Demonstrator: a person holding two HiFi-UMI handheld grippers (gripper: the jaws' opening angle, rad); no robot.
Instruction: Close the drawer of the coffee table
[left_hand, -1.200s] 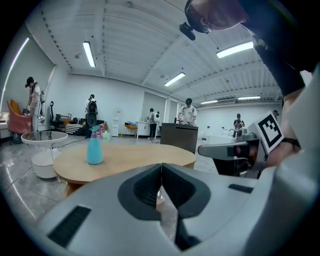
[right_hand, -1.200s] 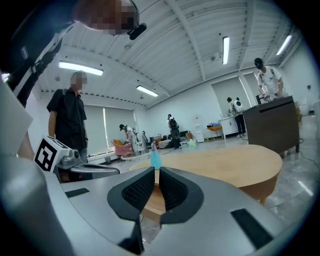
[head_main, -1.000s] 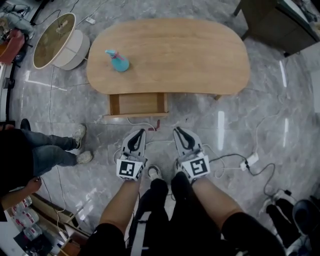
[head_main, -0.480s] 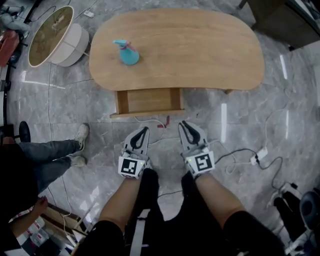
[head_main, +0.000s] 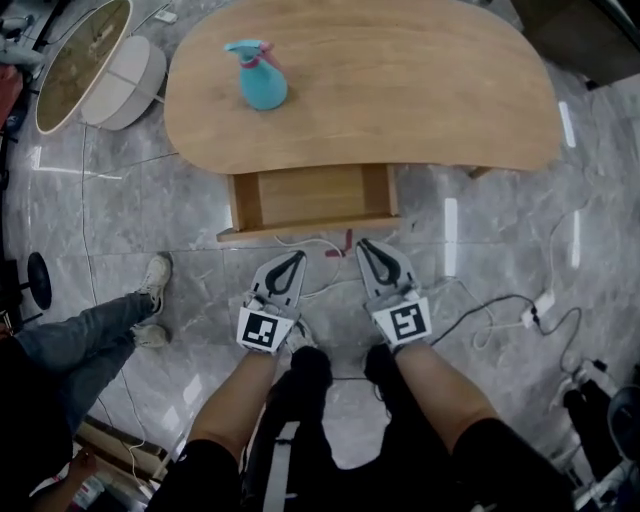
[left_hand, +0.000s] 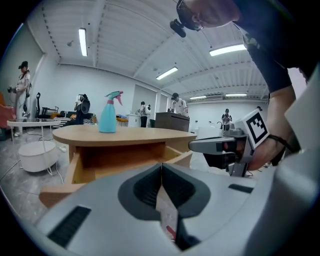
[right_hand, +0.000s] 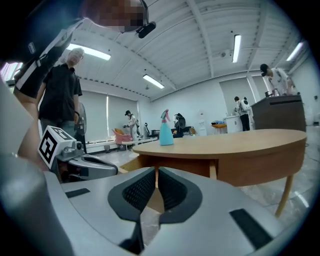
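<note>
Head view: over the last second the coffee table (head_main: 400, 90) and its drawer (head_main: 312, 195) have come to fill more of the frame. Both grippers have gone from well short of the drawer front to just short of it. Judgement: the approach is nearly complete and the push itself is not yet begun.

The drawer stands pulled well out from under the near edge of the top. It is empty so far as can be seen, with its front panel facing the person. A teal spray bottle (head_main: 262, 78) stands upright on the top towards the left end, clear of the drawer. A cable (head_main: 318, 243) with a red end lies on the floor between the drawer front and the gripper tips.

On the left gripper (head_main: 296, 258) the jaws are fully together with nothing between them. Its tip is near the middle of the drawer front, not touching. On the right gripper (head_main: 366, 246) the jaws are together bar a hairline slit, nothing held. Its tip is just beside the front's right part, contact not confirmed. Judgement: closed tips suit a flat push, but uneven contact could skew the drawer
</note>
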